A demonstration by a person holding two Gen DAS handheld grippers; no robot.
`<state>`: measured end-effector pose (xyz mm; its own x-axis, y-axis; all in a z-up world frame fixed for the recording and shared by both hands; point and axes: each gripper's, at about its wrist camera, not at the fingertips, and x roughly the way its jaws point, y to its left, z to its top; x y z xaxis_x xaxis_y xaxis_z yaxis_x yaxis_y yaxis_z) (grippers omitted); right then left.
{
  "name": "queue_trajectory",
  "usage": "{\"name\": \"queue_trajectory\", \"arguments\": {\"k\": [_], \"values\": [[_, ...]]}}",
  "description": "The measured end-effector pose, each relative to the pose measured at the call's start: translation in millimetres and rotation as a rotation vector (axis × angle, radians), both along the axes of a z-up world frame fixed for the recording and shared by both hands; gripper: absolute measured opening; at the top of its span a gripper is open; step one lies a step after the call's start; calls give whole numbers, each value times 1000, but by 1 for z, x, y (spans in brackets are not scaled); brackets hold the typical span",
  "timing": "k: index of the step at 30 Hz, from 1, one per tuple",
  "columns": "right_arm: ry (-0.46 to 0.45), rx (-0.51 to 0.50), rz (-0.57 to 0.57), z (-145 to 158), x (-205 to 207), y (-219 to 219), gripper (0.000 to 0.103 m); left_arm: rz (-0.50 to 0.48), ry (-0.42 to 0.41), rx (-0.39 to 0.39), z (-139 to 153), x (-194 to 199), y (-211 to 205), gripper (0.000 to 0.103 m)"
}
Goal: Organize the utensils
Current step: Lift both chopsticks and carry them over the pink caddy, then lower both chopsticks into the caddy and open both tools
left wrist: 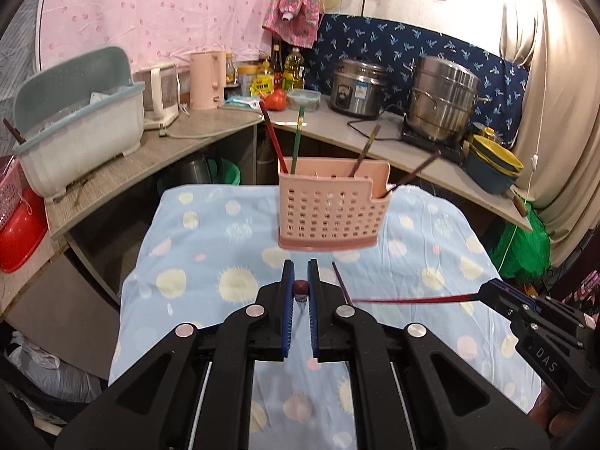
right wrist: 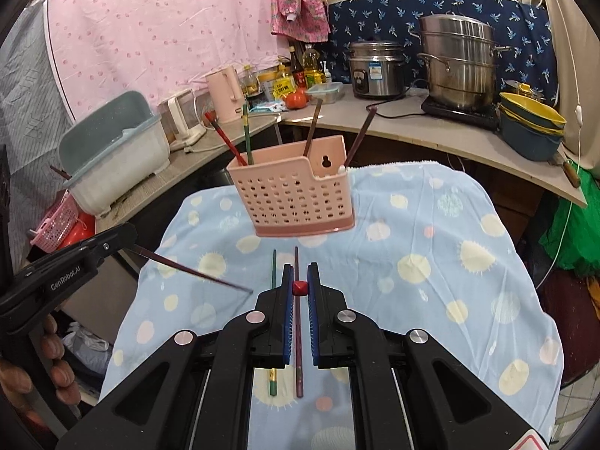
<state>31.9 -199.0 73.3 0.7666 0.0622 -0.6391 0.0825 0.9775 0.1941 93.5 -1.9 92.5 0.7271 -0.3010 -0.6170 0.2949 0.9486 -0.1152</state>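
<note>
Left gripper (left wrist: pixel 301 288): its fingers (left wrist: pixel 288 292) are clenched on the end of a dark maroon chopstick (right wrist: pixel 195 273). In the left wrist view only the chopstick's butt shows between the pads; in the right wrist view the same gripper appears at far left with the chopstick running out from its tip, slanting down toward the right, clear of the cloth.

Right gripper (right wrist: pixel 300 288): its fingers (right wrist: pixel 313 292) are clenched on the butt of a red chopstick (left wrist: pixel 412 300). The left wrist view shows that gripper at far right with the red chopstick extending leftward from its tip, roughly level and blurred.

Pink holder (left wrist: pixel 332 206): a perforated plastic utensil caddy standing upright ahead of both pairs of fingers, on a table covered by a light blue dotted cloth (left wrist: pixel 210 262). Four chopsticks stand tilted in it: a red chopstick in the holder (left wrist: pixel 275 140) and a green one (left wrist: pixel 297 138) at the left side, a brown one (left wrist: pixel 365 150) near the middle, and a dark one (left wrist: pixel 416 172) leaning out of the lower right compartment.

Loose on the cloth, directly below the right gripper's fingers: a green chopstick (right wrist: pixel 272 322) and a maroon chopstick on the cloth (right wrist: pixel 298 337), lying side by side and pointing toward the holder.
</note>
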Motion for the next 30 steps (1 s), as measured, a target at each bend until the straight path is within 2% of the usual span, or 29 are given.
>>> {"name": "queue_trajectory", "arguments": {"k": [11,16,23,30], "values": [[-69,14,-12,34,31,-10,7,-13,-65,-11,35,29,-9,7],[-116,13,-15,57,49,-17,7,-19,-102,-32,61,45,-15,7],[-228,37,-9,115,88,-26,7,-26,-216,-47,119,71,-30,7],[-333,38,-36,161,132,-32,7,1,-299,-68,159,112,-38,7]]}}
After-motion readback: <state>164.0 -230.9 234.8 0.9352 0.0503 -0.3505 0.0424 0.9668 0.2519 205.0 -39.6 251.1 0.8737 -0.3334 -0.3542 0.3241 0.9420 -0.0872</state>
